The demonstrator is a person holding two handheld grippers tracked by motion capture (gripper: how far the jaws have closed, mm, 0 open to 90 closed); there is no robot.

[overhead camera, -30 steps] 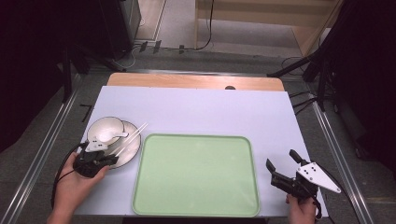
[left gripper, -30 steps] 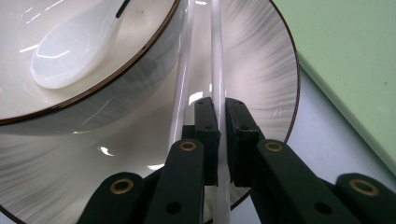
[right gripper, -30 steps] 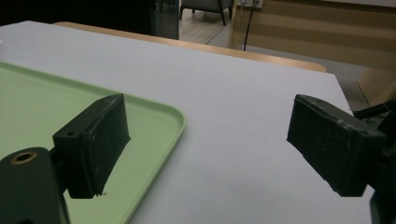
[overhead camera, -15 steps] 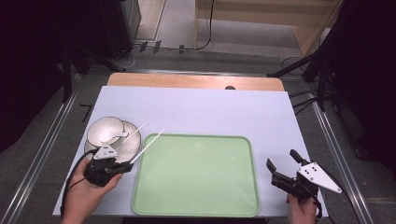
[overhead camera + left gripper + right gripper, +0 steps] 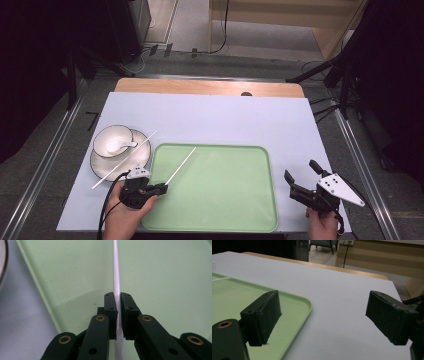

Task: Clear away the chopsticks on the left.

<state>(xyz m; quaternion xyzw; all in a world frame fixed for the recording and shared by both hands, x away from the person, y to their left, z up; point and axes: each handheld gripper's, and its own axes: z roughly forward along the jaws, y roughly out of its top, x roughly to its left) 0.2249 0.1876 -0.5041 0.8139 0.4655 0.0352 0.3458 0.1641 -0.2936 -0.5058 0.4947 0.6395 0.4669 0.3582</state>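
The left gripper (image 5: 162,188) is pinching one white chopstick (image 5: 181,165) near its lower end, its jaws closed tight on the thin rod, as the left gripper view makes plain, where the chopstick (image 5: 116,282) is running straight up between the two black jaws and out over the green surface. In the high view that chopstick is slanting up and to the right from the jaws, lying over the near-left part of the green tray (image 5: 250,210); whether its far tip is touching the tray floor I cannot tell. The hand (image 5: 125,220) holding this gripper is coming in from the bottom edge, just at the tray's near-left corner. A second chopstick (image 5: 123,160) is lying apart from the first, resting across the rim of a plate (image 5: 100,167) with its lower end down on the white table sheet (image 5: 210,120). On the plate a white bowl (image 5: 107,137) is sitting with a white spoon (image 5: 119,145) inside it. Well apart on the other side, the right gripper (image 5: 304,182) is hovering beside the tray's near-right corner with its jaws spread wide and nothing between them; in the right gripper view the tray's rounded corner (image 5: 308,305) is showing beside its left-hand jaw.
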